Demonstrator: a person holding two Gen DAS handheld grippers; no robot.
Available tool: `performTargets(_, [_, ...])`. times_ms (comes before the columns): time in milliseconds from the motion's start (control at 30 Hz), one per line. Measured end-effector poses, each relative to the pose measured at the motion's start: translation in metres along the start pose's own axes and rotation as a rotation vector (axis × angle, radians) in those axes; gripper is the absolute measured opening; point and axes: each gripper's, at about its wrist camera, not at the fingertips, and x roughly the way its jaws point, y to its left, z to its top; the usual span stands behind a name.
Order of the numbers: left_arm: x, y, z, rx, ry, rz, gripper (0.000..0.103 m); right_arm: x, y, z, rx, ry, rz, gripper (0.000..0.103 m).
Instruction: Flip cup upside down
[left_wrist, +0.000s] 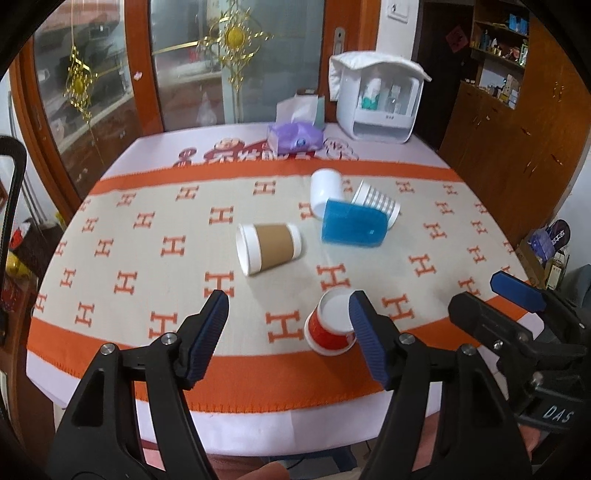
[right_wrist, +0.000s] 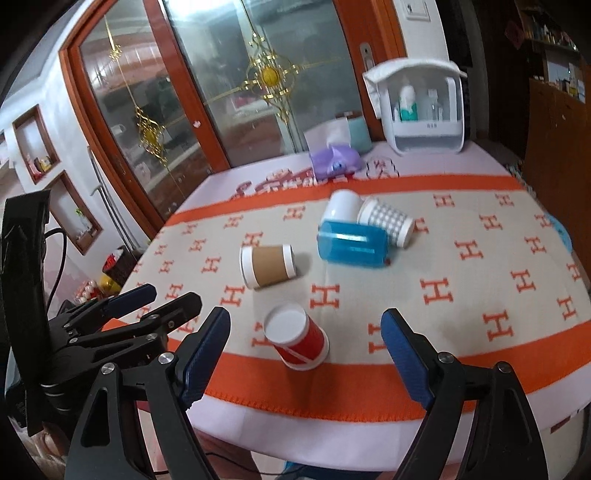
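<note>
A red paper cup (left_wrist: 330, 325) (right_wrist: 298, 339) stands upside down near the table's front edge, white base up. A brown-sleeved cup (left_wrist: 269, 248) (right_wrist: 267, 265) lies on its side at mid table. Behind it lie a blue cup (left_wrist: 352, 223) (right_wrist: 352, 245), a white cup (left_wrist: 324, 188) (right_wrist: 341, 208) and a grey-checked cup (left_wrist: 376, 201) (right_wrist: 388, 220). My left gripper (left_wrist: 288, 328) (right_wrist: 147, 299) is open and empty, its right finger beside the red cup. My right gripper (right_wrist: 306, 341) (left_wrist: 491, 291) is open and empty, with the red cup seen between its fingers.
The table carries an orange and beige cloth (left_wrist: 147, 240) (right_wrist: 461, 280). A purple tissue pack (left_wrist: 295, 138) (right_wrist: 334, 162) and a white organiser box (left_wrist: 376, 99) (right_wrist: 424, 107) stand at the far edge. Glass doors are behind, wooden cabinets to the right.
</note>
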Motion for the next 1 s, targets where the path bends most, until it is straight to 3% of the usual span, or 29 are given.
performTargets(233, [-0.020, -0.008, 0.020, -0.009, -0.051, 0.000, 0.073, -0.022, 0.007, 0.018, -0.016, -0.053, 0.002, 0.086])
performTargets(1000, [-0.027, -0.003, 0.032, -0.028, -0.082, 0.027, 0.074, -0.029, 0.011, 0.031, -0.023, -0.077, -0.008, 0.086])
